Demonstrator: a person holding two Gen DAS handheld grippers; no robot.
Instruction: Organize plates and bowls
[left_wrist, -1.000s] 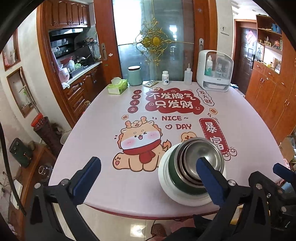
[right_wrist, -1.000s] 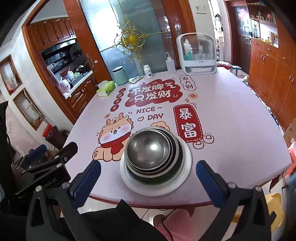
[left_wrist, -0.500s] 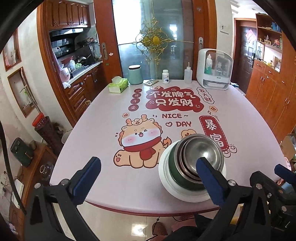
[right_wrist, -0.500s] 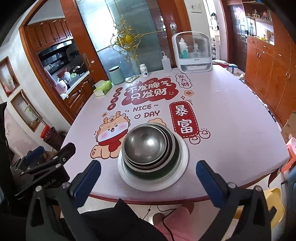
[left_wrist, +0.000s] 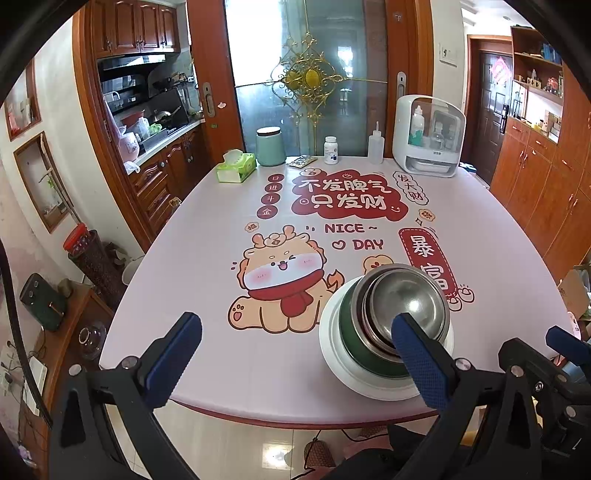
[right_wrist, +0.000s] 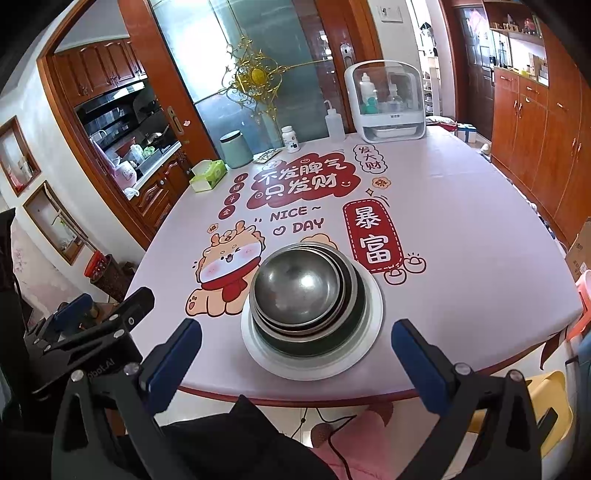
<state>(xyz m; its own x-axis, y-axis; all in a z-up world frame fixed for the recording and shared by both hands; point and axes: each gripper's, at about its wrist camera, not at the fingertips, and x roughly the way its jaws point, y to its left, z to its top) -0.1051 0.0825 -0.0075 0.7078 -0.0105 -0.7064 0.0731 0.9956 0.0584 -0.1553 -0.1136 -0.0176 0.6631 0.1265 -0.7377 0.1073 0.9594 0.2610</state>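
Note:
A stack of steel bowls (right_wrist: 301, 291) nested in a green bowl (right_wrist: 354, 321) stands on a white plate (right_wrist: 364, 350) near the table's front edge. In the left wrist view the same bowl stack (left_wrist: 402, 306) and plate (left_wrist: 340, 363) lie at the right, partly behind my right-hand finger. My left gripper (left_wrist: 295, 360) is open and empty, held back from the table edge, left of the stack. My right gripper (right_wrist: 295, 363) is open and empty too, just in front of the plate, above the table edge. The left gripper's body (right_wrist: 92, 328) shows at the left.
The pink table (left_wrist: 207, 266) bears a cartoon print. Along its far edge stand a tissue box (left_wrist: 236, 168), a green canister (left_wrist: 270, 146), a pill bottle (left_wrist: 330, 149), a squeeze bottle (left_wrist: 376, 144) and a white dispenser case (left_wrist: 428, 136). Wooden cabinets (right_wrist: 535, 122) line the right wall.
Both grippers have drawn back and up a little from the table; the stack looks slightly farther away. Both stay open, and the bowls and plate have not moved.

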